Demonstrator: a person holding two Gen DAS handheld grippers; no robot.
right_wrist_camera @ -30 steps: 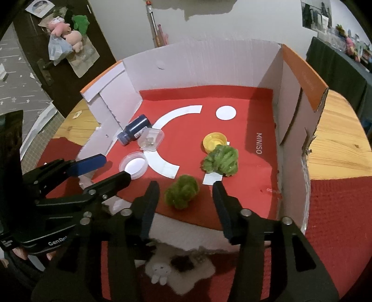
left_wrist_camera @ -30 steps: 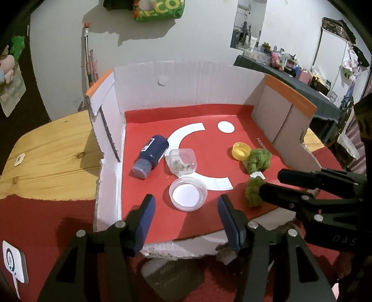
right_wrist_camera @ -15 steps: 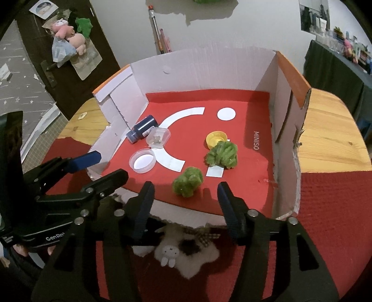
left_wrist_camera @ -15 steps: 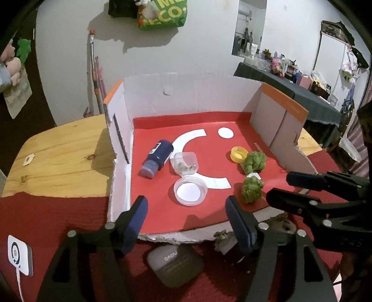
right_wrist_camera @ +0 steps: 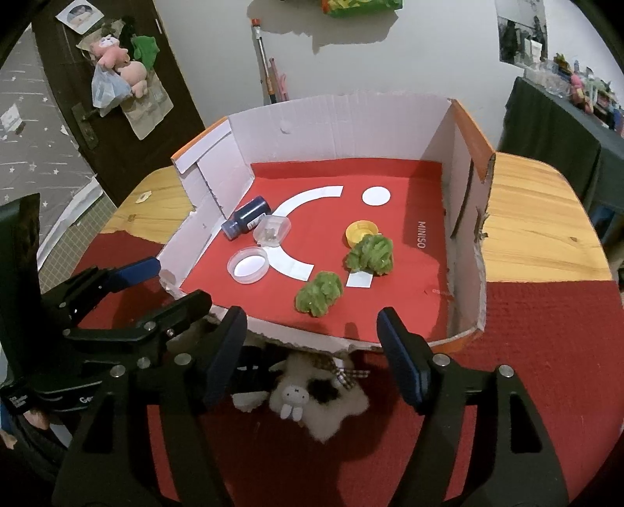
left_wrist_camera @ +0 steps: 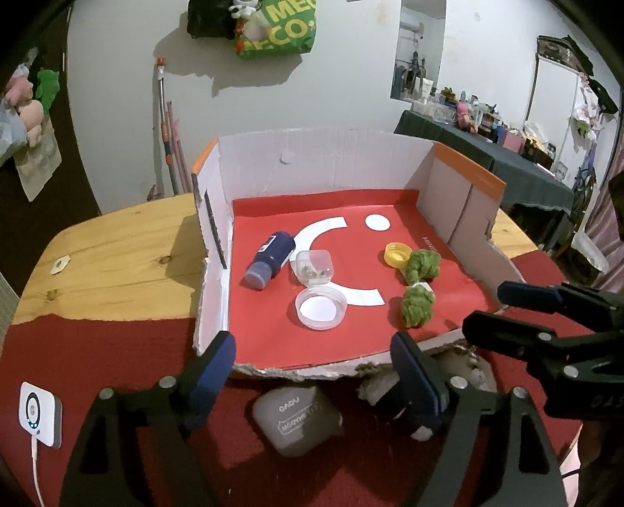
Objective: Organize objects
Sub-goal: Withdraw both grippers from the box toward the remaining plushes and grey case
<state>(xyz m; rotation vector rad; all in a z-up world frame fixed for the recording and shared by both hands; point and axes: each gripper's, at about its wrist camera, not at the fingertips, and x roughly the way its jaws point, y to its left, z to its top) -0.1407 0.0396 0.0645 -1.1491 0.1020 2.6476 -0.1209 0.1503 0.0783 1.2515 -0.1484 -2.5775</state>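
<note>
Left gripper (left_wrist_camera: 312, 362), right gripper (right_wrist_camera: 312, 331) hover spread before box (right_wrist_camera: 351, 117).

White wall (left_wrist_camera: 117, 97), wooden table (left_wrist_camera: 117, 265), dark door (right_wrist_camera: 128, 128)

Place: a lived-in home room.
Door: plush toys (right_wrist_camera: 117, 66) hang in bags on a dark door (right_wrist_camera: 128, 132).
Wall: green shopping bag (left_wrist_camera: 277, 29) hung up.
Background: cluttered side table (left_wrist_camera: 483, 136), white cupboard (left_wrist_camera: 553, 105).
Worktop: wooden worktop (left_wrist_camera: 117, 261) under red cloth (left_wrist_camera: 97, 351).
</note>
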